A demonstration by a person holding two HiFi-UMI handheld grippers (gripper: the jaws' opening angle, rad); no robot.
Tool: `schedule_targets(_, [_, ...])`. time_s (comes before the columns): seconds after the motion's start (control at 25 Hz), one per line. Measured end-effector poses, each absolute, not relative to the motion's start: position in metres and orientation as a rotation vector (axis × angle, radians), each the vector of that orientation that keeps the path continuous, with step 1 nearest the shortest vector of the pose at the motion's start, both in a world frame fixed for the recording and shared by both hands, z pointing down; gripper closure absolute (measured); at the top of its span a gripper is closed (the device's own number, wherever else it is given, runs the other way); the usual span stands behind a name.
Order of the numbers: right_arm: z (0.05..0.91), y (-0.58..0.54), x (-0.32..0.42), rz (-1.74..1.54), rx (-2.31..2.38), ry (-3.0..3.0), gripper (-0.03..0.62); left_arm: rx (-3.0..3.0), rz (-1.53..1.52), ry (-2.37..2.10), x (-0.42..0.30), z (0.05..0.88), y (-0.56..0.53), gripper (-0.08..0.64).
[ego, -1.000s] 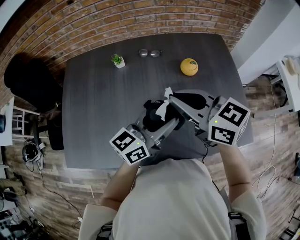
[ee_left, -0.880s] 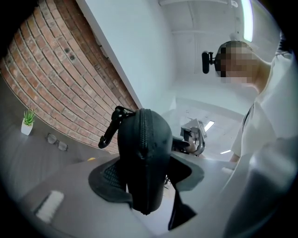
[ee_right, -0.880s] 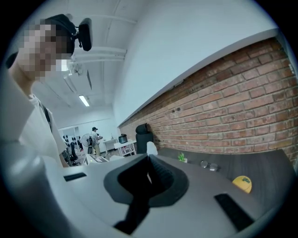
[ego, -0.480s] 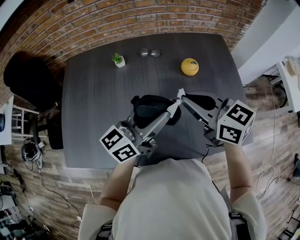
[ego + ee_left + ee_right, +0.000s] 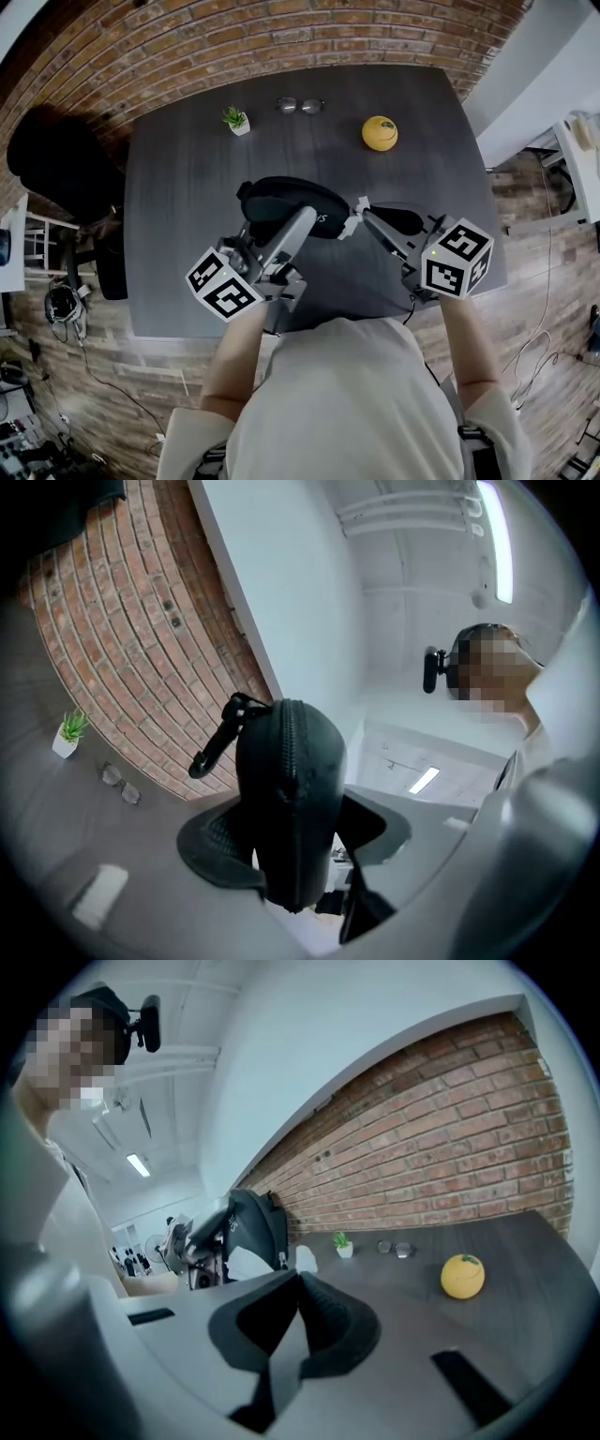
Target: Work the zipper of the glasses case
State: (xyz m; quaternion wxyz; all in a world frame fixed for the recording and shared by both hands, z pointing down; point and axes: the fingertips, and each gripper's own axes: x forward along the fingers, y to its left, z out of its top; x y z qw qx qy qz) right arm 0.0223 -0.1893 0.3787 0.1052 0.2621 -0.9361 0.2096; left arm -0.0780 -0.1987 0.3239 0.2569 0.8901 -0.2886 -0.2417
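Red brick wall (image 5: 281,28) ran behind dark grey table (image 5: 178,225). Wood-plank floor (image 5: 103,375) lay below, black chair (image 5: 52,159) stood at table's left, white wall (image 5: 539,75) rose at right. Strip light (image 5: 495,536) glowed on white ceiling (image 5: 412,564).

Glasses case (image 5: 281,200) (black) at left gripper (image 5: 302,221)

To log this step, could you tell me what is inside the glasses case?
Its inside is hidden: the glasses case, held in the left gripper, looks zipped shut along the edge that shows. One pair of glasses lies out on the table.
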Motion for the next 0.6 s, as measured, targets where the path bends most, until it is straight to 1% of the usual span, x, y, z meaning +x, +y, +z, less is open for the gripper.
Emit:
schedule_targets(0.28, [0.384, -0.178, 0.008, 0.639, 0.796, -2.792, 0.586, 2.299, -0.782, -0.825, -0.093, 0.320, -0.213, 0.324])
schedule_targets(0.6, [0.377, -0.175, -0.003, 0.656, 0.829, -2.840, 0.586, 2.244, -0.854, -0.850, -0.099, 0.316, -0.217, 0.324])
